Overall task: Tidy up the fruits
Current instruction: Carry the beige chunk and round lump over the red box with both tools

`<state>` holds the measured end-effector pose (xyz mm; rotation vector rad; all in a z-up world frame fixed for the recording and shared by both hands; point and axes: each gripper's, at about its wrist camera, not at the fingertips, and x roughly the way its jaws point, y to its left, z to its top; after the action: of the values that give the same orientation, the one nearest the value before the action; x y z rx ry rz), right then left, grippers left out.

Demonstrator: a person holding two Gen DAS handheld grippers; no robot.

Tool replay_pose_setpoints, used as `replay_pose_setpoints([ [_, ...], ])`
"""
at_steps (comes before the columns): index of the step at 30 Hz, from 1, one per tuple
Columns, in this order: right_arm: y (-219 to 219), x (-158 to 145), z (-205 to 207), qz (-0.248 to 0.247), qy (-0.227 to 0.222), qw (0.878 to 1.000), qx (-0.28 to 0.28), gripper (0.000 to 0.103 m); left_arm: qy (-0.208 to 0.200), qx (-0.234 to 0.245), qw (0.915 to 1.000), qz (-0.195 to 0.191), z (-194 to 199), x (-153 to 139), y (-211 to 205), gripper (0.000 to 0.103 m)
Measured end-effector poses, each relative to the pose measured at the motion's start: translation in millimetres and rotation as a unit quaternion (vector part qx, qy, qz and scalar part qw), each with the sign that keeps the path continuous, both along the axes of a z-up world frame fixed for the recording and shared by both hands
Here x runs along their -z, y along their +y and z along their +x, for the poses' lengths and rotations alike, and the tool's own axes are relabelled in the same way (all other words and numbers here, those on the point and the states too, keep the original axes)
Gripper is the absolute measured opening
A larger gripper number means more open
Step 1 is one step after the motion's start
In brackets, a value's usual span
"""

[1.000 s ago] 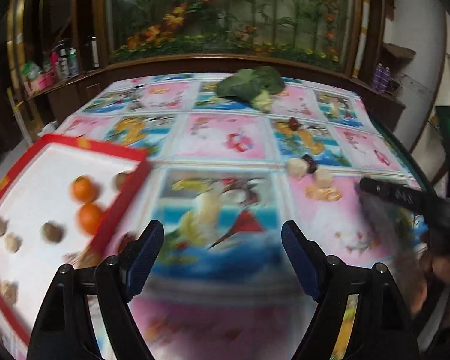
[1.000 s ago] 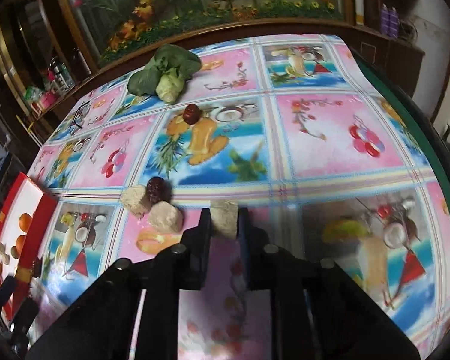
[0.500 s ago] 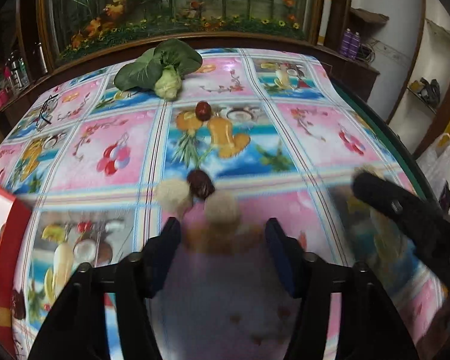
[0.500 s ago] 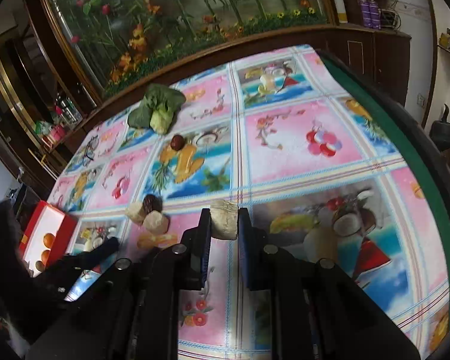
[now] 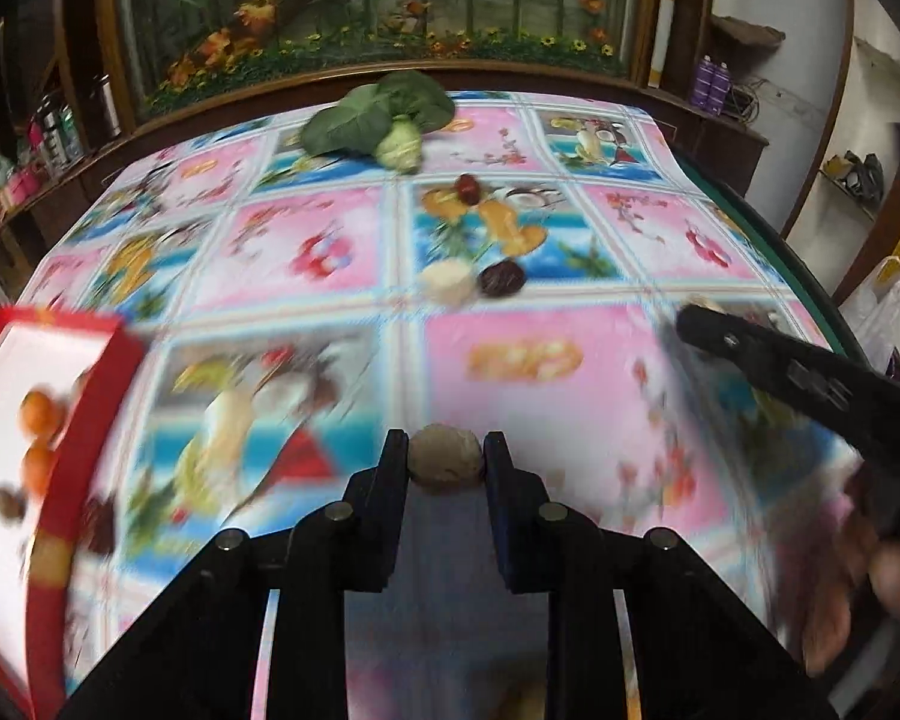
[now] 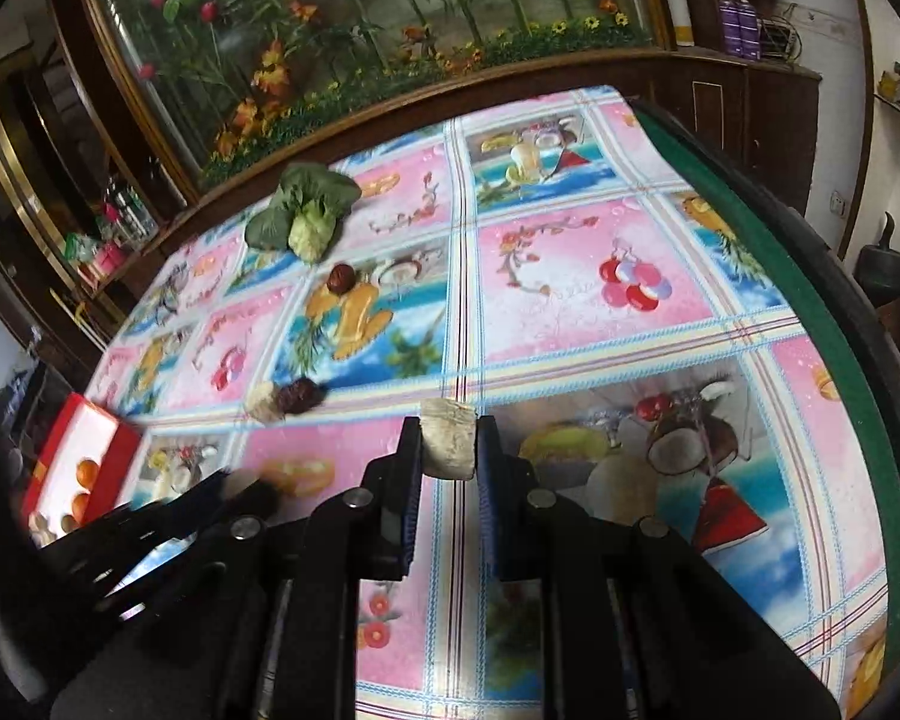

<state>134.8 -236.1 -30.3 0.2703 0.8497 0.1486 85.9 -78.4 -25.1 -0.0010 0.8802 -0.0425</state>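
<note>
Now left hand-held gripper (image 5: 445, 456) freshly clenched on a brownish round fruit (image 5: 445, 463), right hand-held gripper (image 6: 448, 447) unchanged, grasping its pale chunk (image 6: 448, 446).

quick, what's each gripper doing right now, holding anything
Left gripper: its fingers have just been closing and now clamp a round brownish piece.
Right gripper: shut on a pale blocky piece.
</note>
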Motion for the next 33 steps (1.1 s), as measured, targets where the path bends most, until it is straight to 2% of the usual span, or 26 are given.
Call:
replay_pose_setpoints([
  [6,19.6,7.6,0.5,-0.031,0.019,0.999,-0.019,0.018,-0.008,-0.022,0.9993,-0.029,-41.1,-13.9,33.5,0.024],
  [10,34.0,-3.6,-9.1,-0.048,0.017,0.998,-0.032,0.018,-0.022,-0.037,0.9981,-0.045,-60.0,-24.1,55.7,0.024],
  [15,58.8,-23.7,-37.5,-0.074,0.005,0.995,-0.067,0.018,-0.035,-0.054,0.9961,-0.060,-75.0,-31.8,78.7,0.024],
  [21,82.8,-31.6,-73.6,-0.076,-0.004,0.992,-0.097,0.018,-0.056,-0.086,0.9912,-0.084,-112.3,-37.3,123.8,0.024],
  [28,100.1,-30.5,-112.8,-0.083,-0.006,0.988,-0.129,0.019,-0.082,-0.144,0.9828,-0.080,-161.8,-40.4,178.2,0.024],
  [33,111.0,-28.2,-120.4,-0.077,-0.004,0.987,-0.142,0.019,-0.092,-0.184,0.9765,-0.064,-167.1,-41.0,199.3,0.024],
])
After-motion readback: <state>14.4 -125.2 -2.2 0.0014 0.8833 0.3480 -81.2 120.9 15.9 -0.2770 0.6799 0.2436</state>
